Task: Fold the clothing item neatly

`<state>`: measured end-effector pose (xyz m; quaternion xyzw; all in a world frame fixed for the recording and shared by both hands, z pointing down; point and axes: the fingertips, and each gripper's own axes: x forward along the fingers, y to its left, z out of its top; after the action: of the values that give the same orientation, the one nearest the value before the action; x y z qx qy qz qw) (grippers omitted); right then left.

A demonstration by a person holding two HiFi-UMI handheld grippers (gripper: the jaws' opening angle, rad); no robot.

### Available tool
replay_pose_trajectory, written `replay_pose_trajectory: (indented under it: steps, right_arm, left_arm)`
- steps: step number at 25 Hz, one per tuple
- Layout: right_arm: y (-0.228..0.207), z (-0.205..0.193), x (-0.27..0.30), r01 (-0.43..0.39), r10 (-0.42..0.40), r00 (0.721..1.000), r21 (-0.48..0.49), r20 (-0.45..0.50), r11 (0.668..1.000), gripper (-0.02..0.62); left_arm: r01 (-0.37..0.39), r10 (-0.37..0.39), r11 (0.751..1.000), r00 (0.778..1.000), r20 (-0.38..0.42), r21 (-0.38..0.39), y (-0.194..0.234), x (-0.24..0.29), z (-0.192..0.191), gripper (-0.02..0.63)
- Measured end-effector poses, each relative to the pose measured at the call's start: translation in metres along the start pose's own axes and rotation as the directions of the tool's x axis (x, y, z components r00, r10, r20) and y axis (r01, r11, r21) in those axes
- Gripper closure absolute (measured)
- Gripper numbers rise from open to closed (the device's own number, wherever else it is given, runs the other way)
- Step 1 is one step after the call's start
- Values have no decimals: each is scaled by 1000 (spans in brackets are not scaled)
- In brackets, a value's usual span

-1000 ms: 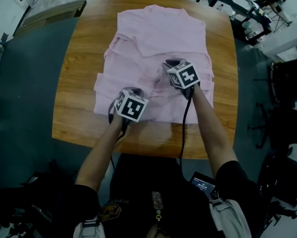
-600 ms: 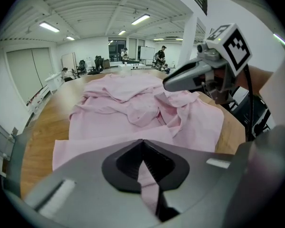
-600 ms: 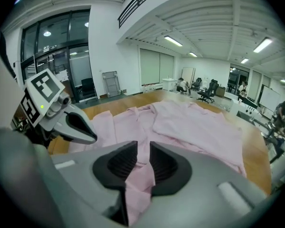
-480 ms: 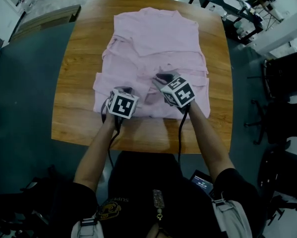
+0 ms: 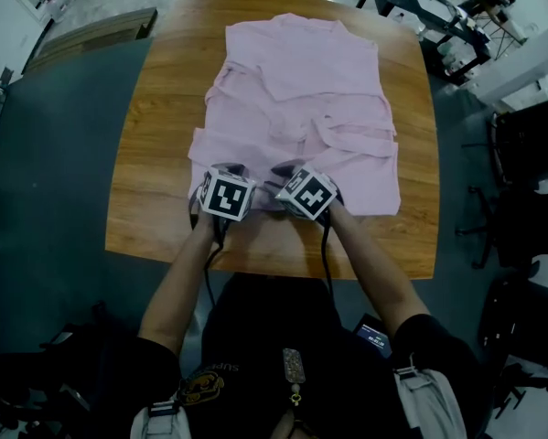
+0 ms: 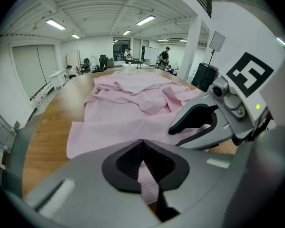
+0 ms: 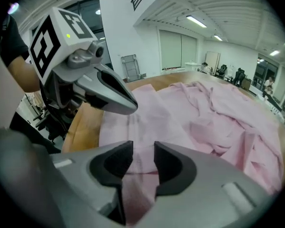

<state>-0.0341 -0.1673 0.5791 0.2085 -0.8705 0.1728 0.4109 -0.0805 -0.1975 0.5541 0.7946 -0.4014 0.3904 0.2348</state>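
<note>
- Shirt (image 5: 301, 90), pink, lies rumpled mid-frame on bench (image 5: 155, 154).
- Left tool (image 6: 143, 148) is clamped on its near hem.
- Right tool (image 7: 141, 158) is opening, cloth between its jaws; a one-sided hold could skew the hem, spoiling the fold.

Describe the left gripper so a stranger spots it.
On the wooden table lies a pink shirt. Two grippers sit at its near edge. The left gripper has jaws shut on it; the right gripper is opening, cloth between its jaws.
</note>
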Motion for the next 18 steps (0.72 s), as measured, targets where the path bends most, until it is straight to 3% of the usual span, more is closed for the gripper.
replay_pose_trajectory:
  steps: [5,7,18]
  right_arm:
    - [0,-14,15,27,-31,996,-40,-87,999,472]
    - [-3,-12,12,39,-43,995,-41,-93,998,565]
    - [-55,31,-31,91,-92,995,23,37,996,588]
  left_arm:
    - [20,-20,1000,1000,7,-6,-1,-2,-8,598]
    - [24,-24,1000,1000,15,-6,-3,-3,-7,598]
    - [12,-11,1000,999,39,-5,-1,-4,4,598]
